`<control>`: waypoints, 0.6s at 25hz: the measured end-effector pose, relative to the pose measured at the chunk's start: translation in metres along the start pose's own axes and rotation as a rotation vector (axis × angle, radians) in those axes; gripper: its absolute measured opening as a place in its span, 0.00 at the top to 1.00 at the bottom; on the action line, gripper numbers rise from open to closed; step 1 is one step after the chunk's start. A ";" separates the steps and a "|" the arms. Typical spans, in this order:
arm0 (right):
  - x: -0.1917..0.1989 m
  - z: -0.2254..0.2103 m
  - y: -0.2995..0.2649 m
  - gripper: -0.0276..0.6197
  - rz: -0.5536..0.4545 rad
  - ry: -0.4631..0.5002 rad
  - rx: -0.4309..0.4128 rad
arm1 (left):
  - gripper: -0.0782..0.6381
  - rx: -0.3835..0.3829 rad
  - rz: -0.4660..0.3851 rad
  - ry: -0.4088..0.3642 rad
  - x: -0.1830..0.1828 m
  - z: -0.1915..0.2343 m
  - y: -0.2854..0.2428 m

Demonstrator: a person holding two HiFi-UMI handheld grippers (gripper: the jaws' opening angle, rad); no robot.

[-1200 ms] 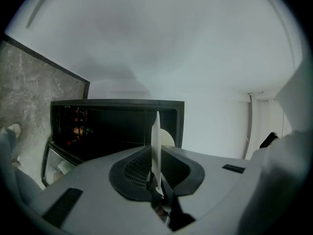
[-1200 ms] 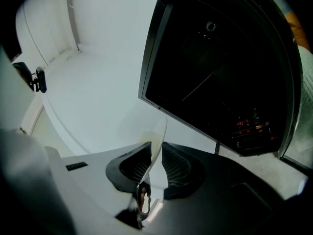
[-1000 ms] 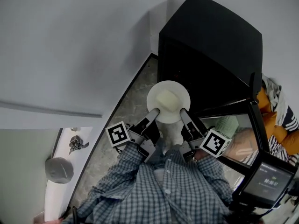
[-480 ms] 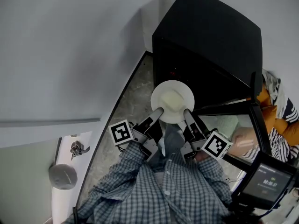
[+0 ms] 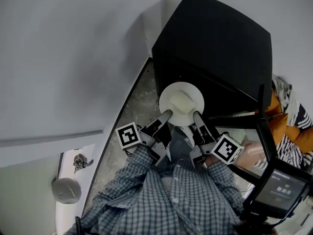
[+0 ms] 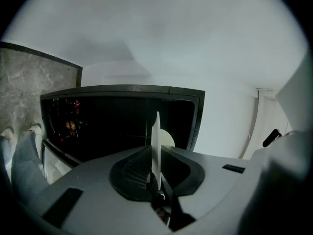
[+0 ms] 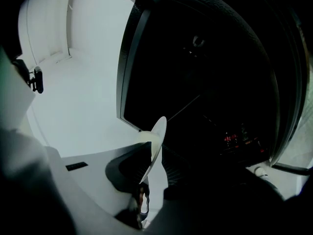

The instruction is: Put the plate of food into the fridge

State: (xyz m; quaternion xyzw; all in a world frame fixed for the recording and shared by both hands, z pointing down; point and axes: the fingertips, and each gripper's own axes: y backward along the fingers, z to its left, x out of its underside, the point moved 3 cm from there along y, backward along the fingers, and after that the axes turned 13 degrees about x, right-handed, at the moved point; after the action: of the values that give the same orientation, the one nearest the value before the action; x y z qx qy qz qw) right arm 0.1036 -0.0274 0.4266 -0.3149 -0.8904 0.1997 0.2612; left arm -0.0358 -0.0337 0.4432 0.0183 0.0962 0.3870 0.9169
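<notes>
My left hand-held gripper [image 5: 166, 114] and right hand-held gripper [image 5: 195, 115] pinch the plate [image 5: 167, 97] (two sides hold food [image 5: 181, 102] level) facing the fridge [image 5: 215, 43].

In the head view a plain pale wall [image 5: 73, 58] fills the frame from 9 to 12 o'clock, evenly lit, with a soft shadow toward 12. A strip of grey speckled stone floor [image 5: 133, 109] runs from the centre toward 7 o'clock, edged by a dark line where it meets the wall. At 8 o'clock a white ledge [image 5: 62, 218] holds a round grey object [image 5: 65, 190] and a small metal piece [image 5: 78, 161]. At 3 o'clock lie orange cloth [image 5: 282, 127] and striped cloth [image 5: 294, 107] behind a dark frame [image 5: 264, 131]. At 4 o'clock a small lit screen [image 5: 282, 191] shows.
</notes>
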 end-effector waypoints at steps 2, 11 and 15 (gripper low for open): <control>-0.003 -0.002 -0.002 0.85 -0.012 0.004 0.000 | 0.83 0.002 0.002 -0.004 -0.001 0.002 -0.004; -0.021 0.007 -0.015 0.85 -0.075 0.030 0.015 | 0.83 0.029 0.022 -0.040 -0.020 -0.004 -0.024; -0.026 0.005 -0.021 0.85 -0.095 0.039 0.060 | 0.83 0.029 0.032 -0.053 -0.026 -0.004 -0.032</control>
State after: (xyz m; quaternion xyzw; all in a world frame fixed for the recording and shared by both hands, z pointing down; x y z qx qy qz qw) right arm 0.1077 -0.0609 0.4247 -0.2681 -0.8927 0.2075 0.2968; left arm -0.0316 -0.0747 0.4402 0.0432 0.0773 0.3997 0.9123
